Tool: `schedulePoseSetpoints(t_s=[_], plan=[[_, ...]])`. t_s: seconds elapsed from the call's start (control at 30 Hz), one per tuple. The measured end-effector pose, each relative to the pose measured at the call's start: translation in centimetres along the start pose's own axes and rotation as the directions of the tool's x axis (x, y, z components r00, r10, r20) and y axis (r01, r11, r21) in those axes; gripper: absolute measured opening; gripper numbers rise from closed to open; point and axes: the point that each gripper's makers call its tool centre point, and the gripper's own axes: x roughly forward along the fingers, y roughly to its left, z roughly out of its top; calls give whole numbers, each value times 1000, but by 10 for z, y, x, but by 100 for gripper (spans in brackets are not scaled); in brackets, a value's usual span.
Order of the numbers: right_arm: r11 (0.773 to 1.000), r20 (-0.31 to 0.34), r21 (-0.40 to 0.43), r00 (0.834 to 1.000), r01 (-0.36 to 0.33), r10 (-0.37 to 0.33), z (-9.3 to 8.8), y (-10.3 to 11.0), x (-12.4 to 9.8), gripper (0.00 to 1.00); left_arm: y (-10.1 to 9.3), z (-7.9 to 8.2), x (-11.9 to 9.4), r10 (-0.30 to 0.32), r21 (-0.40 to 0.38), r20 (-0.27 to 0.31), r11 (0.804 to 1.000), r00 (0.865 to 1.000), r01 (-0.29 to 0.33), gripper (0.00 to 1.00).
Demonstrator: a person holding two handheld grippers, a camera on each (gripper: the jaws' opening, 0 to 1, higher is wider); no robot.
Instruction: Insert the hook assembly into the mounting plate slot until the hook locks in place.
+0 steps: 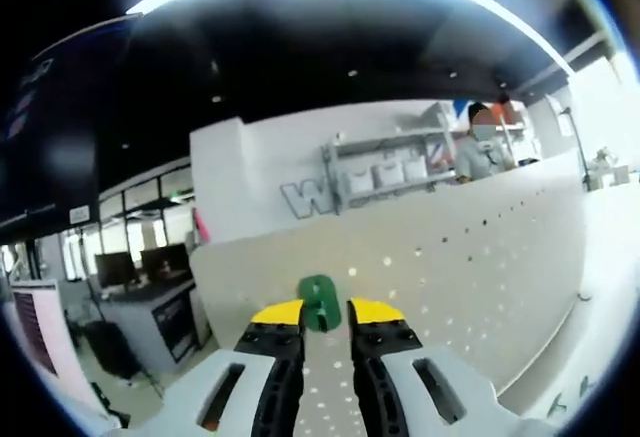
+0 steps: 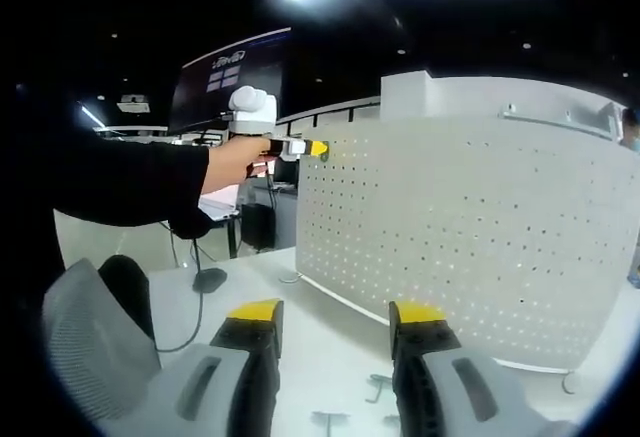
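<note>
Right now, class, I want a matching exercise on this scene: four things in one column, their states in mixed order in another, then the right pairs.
Things:
1. left claw
2. right claw
3. pegboard
4. metal hooks

States:
A. lying flat on the table
B. open and empty
C. shut on a green hook
D. standing upright

Pairs: 1-C, 2-B, 3-D, 4-A

Open-plan office or lab, desk monitors (image 1: 140, 265), mesh chair (image 2: 95, 342), wall shelving (image 1: 385, 172), dark ceiling
</note>
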Motion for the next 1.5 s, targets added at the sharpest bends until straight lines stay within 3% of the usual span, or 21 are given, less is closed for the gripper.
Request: schedulePoseSetpoints(t_s=[0.77, 1.23, 1.5], plan=[[1000, -1, -10, 1000, -13, 13, 1, 4, 0, 40, -20, 0, -44, -45, -58, 8, 997, 999, 45, 43], [1000, 8, -16, 1000, -19, 20, 3, 7, 0, 40, -50, -1, -83, -117, -77, 24, 990, 993, 118, 47], [1000, 7, -16, 1000, -24, 24, 3, 8, 1, 40, -69, -15, -106, -155, -110, 14, 982, 988, 156, 48]])
